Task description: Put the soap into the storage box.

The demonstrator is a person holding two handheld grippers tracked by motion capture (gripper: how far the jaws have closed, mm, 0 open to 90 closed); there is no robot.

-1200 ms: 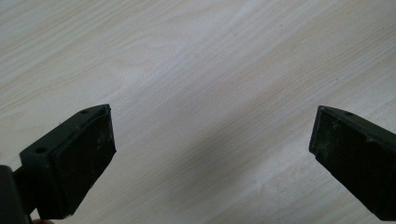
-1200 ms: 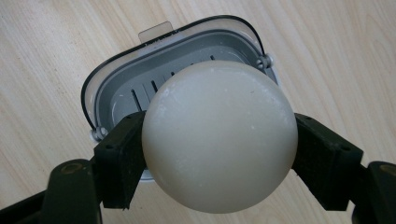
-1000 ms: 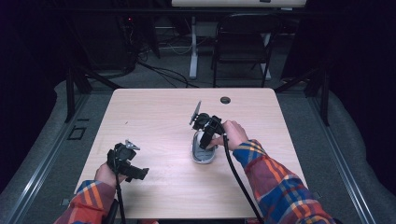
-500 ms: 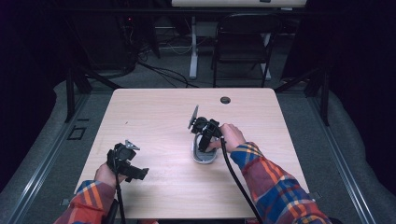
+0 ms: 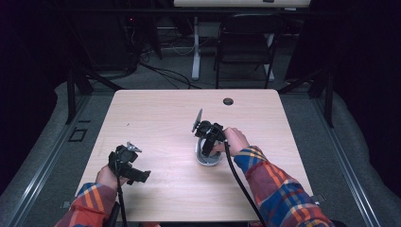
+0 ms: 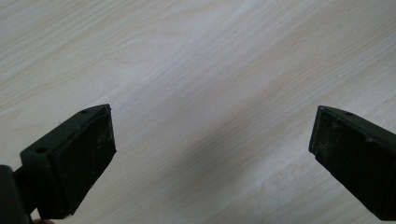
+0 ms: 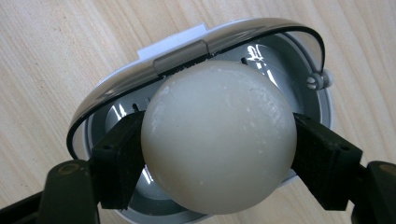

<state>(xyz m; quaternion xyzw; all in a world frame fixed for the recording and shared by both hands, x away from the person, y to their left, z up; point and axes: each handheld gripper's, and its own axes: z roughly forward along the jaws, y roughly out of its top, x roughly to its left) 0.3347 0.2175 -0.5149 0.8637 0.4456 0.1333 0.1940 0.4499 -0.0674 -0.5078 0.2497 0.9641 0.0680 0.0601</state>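
A pale, smooth egg (image 7: 219, 135) sits between the black pads of my right gripper (image 7: 219, 154), which is shut on its two sides. Just beneath it lies a white and grey oval egg slicer (image 7: 196, 46) with its hinged frame raised behind the egg. From above, the right gripper (image 5: 207, 144) points down over that slicer (image 5: 208, 160) near the table's middle. My left gripper (image 5: 137, 176) rests at the front left, held in a hand. Its jaws stand wide open over bare wood (image 6: 210, 158), with nothing between them.
The light wooden table (image 5: 156, 113) has a dark cable hole (image 5: 228, 101) near its far edge. A black cable (image 5: 241, 184) trails from the right gripper along the plaid sleeve. A chair (image 5: 246, 42) and desk legs stand beyond the table.
The right gripper has shifted only slightly over the slicer, still holding the egg. The left hand and its gripper have stayed put.
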